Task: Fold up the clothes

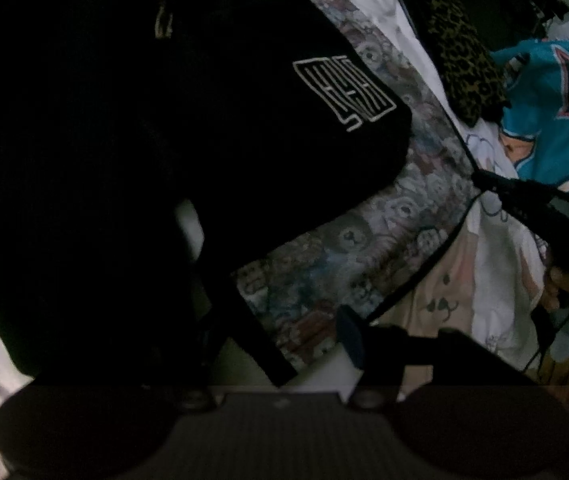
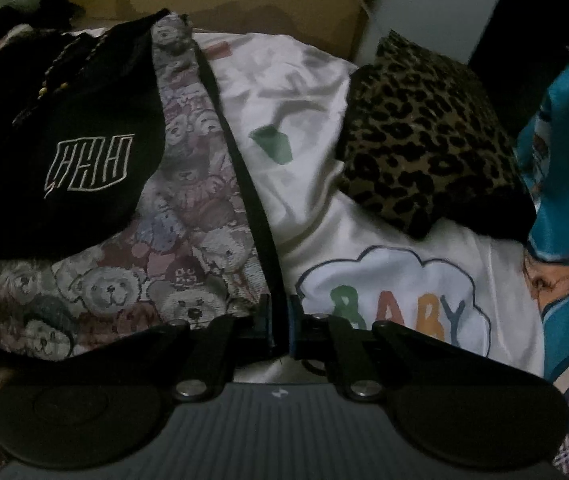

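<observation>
R gripper [image 2: 280, 328] was pinched together on the black trim edge [image 2: 244, 184] of the teddy-bear garment [image 2: 188, 248]; L gripper [image 1: 268, 280] stood apart, one finger lost under the black top [image 1: 164, 160], grip on it unclear. Bear piece lay flat mid-bed w/ the black top over its far-left part, white BABY tee [image 2: 396, 280] beside it and leopard item [image 2: 424, 152] further back. Looked like thick woven fabric, heavy-ish and floppy, not slippery, so bound edge or corners seemed the best hold.
</observation>
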A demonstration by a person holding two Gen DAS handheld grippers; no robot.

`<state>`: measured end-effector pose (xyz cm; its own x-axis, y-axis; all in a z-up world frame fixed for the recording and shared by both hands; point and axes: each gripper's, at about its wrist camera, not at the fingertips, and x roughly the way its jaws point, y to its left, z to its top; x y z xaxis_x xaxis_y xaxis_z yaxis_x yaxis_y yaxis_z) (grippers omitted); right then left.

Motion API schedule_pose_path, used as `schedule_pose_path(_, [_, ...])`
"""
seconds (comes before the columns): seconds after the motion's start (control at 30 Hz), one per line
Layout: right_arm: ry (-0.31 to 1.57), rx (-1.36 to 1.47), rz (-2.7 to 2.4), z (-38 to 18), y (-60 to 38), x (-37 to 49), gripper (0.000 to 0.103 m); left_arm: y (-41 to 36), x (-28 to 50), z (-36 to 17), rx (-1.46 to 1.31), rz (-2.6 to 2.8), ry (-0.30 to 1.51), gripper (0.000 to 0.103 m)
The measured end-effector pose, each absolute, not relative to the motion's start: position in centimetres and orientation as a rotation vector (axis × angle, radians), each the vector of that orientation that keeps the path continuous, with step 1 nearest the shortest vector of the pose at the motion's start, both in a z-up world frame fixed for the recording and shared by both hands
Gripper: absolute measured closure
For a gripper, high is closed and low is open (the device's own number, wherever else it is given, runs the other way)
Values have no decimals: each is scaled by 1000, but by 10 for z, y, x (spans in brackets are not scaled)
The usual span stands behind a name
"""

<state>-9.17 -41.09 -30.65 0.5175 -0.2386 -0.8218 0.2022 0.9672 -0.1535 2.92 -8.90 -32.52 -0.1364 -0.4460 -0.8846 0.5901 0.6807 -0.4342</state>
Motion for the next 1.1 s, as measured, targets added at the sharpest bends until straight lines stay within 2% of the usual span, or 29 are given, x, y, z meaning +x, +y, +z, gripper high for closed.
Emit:
schedule_pose_path(0.33, [1039, 104, -334, -314, -436, -98, 99, -83, 32, -325, 127, -909, 1460, 39])
schedule_pose_path(0.53, [1014, 254, -313, -308, -449, -96, 95, -84, 33, -328, 139, -904, 1466, 39])
schedule_pose_path(0.57, [990, 258, -302, -304, -450, -96, 91, -84, 32, -328, 147, -906, 1463, 38])
schedule_pose_path(0.63, [948, 263, -279, -296, -451, -95, 75, -85, 31, -327, 149, -908, 1462, 36])
schedule_pose_path(0.67, [937, 264, -270, -293, -451, -94, 63, -86, 31, -327, 146, -908, 1463, 36])
schedule_pose_path(0.7, [932, 266, -256, -292, -451, -92, 60, -86, 30, -327, 142, -907, 1464, 36])
schedule_pose_path(0.9, [1041, 231, -216, -314, -446, -81, 60, -87, 28, -327, 130, -908, 1475, 39])
schedule_pose_path(1.03, [1048, 208, -204, -318, -440, -85, 63, -86, 27, -328, 54, -943, 1526, 53])
schedule_pose_path(1.07, [1048, 204, -201, -318, -439, -85, 67, -86, 26, -327, 59, -945, 1521, 53])
schedule_pose_path(1.1, [1047, 203, -201, -318, -440, -86, 78, -86, 25, -327, 67, -945, 1515, 53])
